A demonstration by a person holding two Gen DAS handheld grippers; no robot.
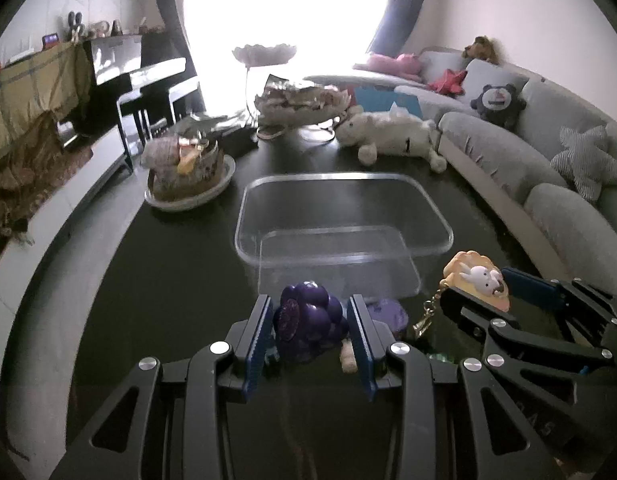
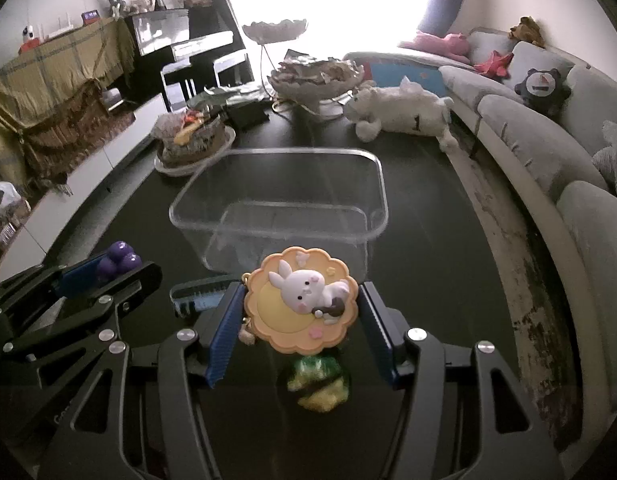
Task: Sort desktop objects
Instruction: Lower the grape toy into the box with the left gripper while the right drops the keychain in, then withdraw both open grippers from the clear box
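- Left wrist view: blue-padded jaws of the left gripper (image 1: 310, 330) are seen clamped on a purple grape toy (image 1: 308, 326), held just short of the clear plastic bin (image 1: 444, 236) on the dark worktop (image 1: 180, 264).
- Nothing can be made out inside the bin; a small beige piece (image 1: 348, 357) and a purple flat thing (image 1: 388, 314) are left on the worktop below.
- Right wrist view: the right gripper (image 2: 300, 330) is shown with jaws closed part-way on an orange rabbit charm (image 2: 300, 306), held near the bin's close wall.
- A yellow-green item (image 2: 318, 384) is left beneath, and a blue comb-like piece (image 2: 200, 296) beside it.
- Both held toys are judged ready for dropping in; sorting appears unfinished.
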